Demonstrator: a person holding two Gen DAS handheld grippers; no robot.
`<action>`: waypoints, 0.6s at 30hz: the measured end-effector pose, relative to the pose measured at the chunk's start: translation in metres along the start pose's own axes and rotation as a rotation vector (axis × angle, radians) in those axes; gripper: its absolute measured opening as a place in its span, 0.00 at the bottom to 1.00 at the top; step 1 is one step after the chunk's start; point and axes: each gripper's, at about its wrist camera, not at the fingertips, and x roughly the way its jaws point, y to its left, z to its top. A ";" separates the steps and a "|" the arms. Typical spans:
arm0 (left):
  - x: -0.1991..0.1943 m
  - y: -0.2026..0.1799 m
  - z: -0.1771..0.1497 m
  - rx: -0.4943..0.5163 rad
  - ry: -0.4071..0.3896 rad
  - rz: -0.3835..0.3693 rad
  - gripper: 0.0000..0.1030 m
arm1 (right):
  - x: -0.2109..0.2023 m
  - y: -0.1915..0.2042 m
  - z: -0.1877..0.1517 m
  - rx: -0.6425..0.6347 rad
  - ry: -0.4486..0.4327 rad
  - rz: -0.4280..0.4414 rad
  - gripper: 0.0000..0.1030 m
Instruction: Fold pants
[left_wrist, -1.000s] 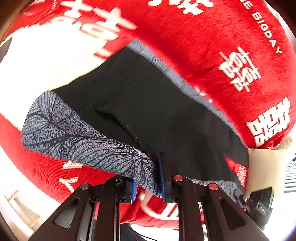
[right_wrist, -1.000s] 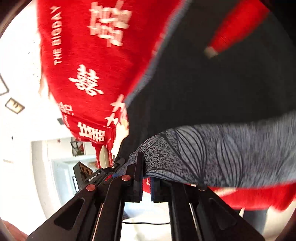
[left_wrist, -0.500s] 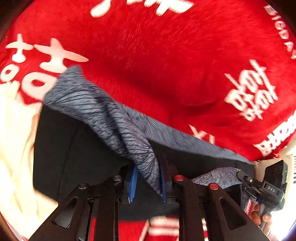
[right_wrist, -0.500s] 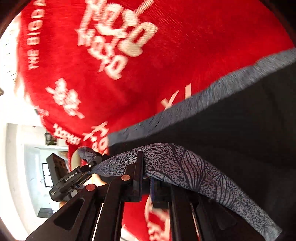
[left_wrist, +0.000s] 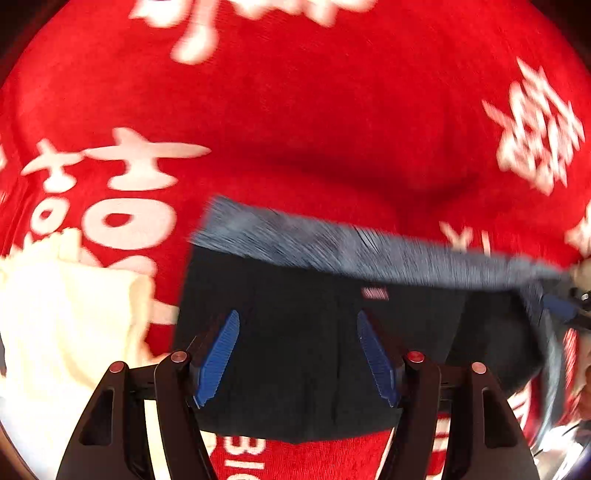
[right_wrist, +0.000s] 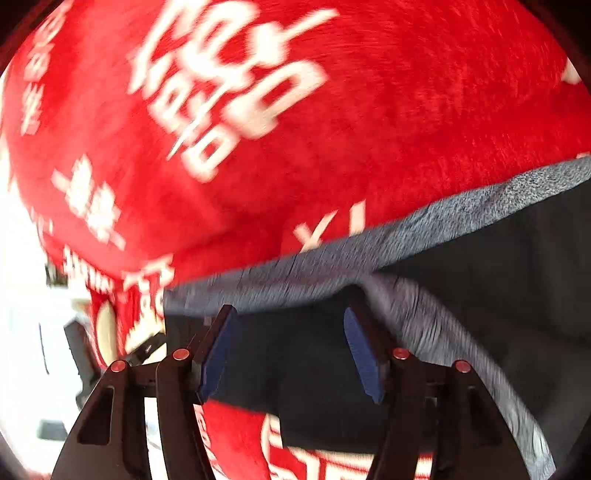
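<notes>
Black pants (left_wrist: 295, 369) with a grey patterned waistband (left_wrist: 332, 243) lie folded flat on the red blanket. My left gripper (left_wrist: 297, 314) hovers over the black cloth with its jaws opening, and the blue pads (left_wrist: 218, 358) press on nothing. At the right edge of that view a blue pad of the other gripper (left_wrist: 559, 306) shows beside the waistband end. In the right wrist view my right gripper (right_wrist: 290, 312) is also opening above the pants (right_wrist: 480, 277). The grey waistband (right_wrist: 443, 218) runs just past its tips, free of the pads.
The red blanket (left_wrist: 295, 110) with white characters covers the whole surface. A cream cloth (left_wrist: 55, 314) lies at the left beside the pants. Beyond the blanket's left edge in the right wrist view there is a bright, blurred room (right_wrist: 22, 332).
Both grippers were shut on the grey waistband and carried it across the blanket. Both have now let go, and the pants lie flat below the open jaws.
</notes>
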 end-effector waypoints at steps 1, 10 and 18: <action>0.011 -0.007 -0.001 0.020 0.014 0.020 0.66 | 0.006 0.002 -0.010 -0.017 0.035 -0.023 0.62; 0.063 -0.015 0.053 -0.060 -0.019 0.178 0.79 | 0.022 -0.022 -0.013 -0.021 -0.007 -0.261 0.48; 0.006 -0.093 0.010 0.119 0.016 0.093 0.79 | -0.076 -0.059 -0.078 0.071 -0.052 -0.163 0.62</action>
